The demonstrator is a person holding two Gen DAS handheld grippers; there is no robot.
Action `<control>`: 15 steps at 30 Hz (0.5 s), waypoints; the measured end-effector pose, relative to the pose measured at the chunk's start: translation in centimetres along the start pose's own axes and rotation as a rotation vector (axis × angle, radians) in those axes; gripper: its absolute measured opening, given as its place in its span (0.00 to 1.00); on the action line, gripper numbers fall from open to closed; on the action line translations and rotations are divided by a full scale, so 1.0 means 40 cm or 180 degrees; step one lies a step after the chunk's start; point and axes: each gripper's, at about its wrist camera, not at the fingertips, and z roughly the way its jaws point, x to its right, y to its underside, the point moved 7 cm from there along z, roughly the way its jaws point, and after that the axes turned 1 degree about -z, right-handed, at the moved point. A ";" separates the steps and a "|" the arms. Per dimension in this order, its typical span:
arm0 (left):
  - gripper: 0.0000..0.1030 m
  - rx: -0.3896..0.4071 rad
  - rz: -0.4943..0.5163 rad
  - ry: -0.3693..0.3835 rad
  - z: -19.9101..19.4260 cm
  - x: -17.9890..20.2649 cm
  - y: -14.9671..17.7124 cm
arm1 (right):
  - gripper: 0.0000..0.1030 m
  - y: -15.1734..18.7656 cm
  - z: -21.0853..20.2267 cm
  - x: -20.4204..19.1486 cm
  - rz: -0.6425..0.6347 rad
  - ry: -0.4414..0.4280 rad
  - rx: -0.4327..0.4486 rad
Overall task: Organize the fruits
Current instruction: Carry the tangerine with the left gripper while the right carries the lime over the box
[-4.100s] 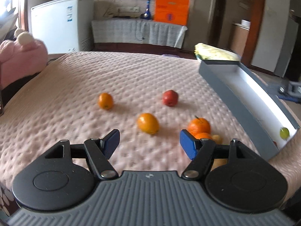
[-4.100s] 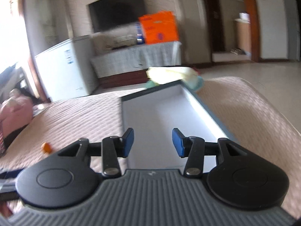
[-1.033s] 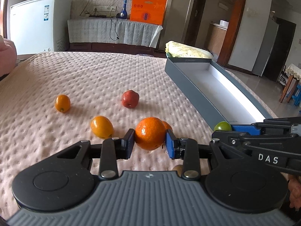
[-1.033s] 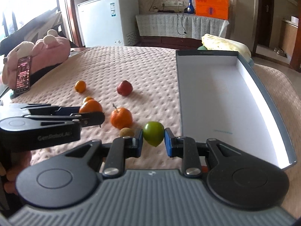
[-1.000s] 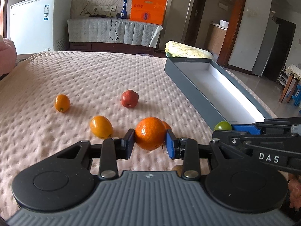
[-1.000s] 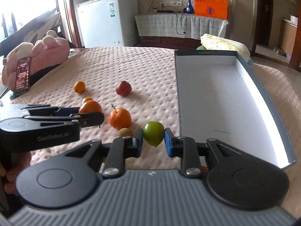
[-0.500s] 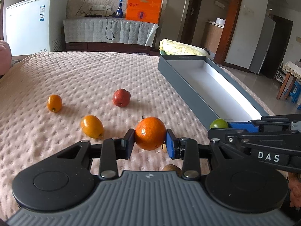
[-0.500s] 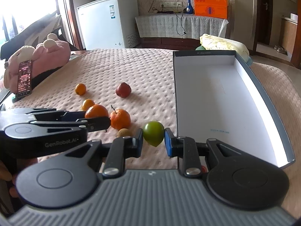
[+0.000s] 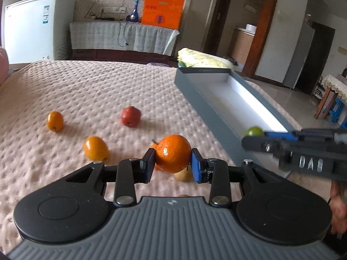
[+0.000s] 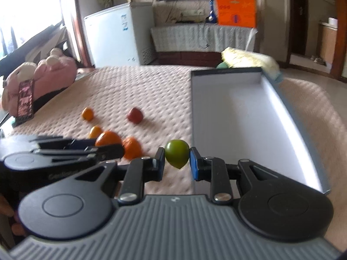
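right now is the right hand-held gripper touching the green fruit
Touching. The right wrist view shows the right hand-held gripper with both blue pads pressed against the sides of the green fruit, no gap.

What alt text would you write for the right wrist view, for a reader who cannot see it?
The right gripper clamps a green fruit above a pink quilt, beside an empty grey box. Left of it, the left gripper holds an orange.

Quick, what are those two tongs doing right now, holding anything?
Left tongs: closed on an orange.
Right tongs: closed on a small green fruit.
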 end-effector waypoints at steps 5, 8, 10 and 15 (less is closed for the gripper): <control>0.39 0.0003 0.0037 0.0083 0.005 0.028 -0.002 | 0.27 -0.019 -0.026 0.085 0.0171 0.0261 0.0110; 0.39 0.0016 0.0010 0.0125 0.004 0.039 -0.007 | 0.27 -0.010 -0.023 0.125 0.0340 0.0393 0.0043; 0.39 0.0040 0.0006 0.0164 0.000 0.050 -0.012 | 0.27 -0.002 -0.018 0.140 0.0427 0.0454 -0.0022; 0.39 0.0073 0.0040 0.0288 -0.004 0.090 -0.035 | 0.27 0.011 0.002 0.161 0.0589 0.0491 -0.0127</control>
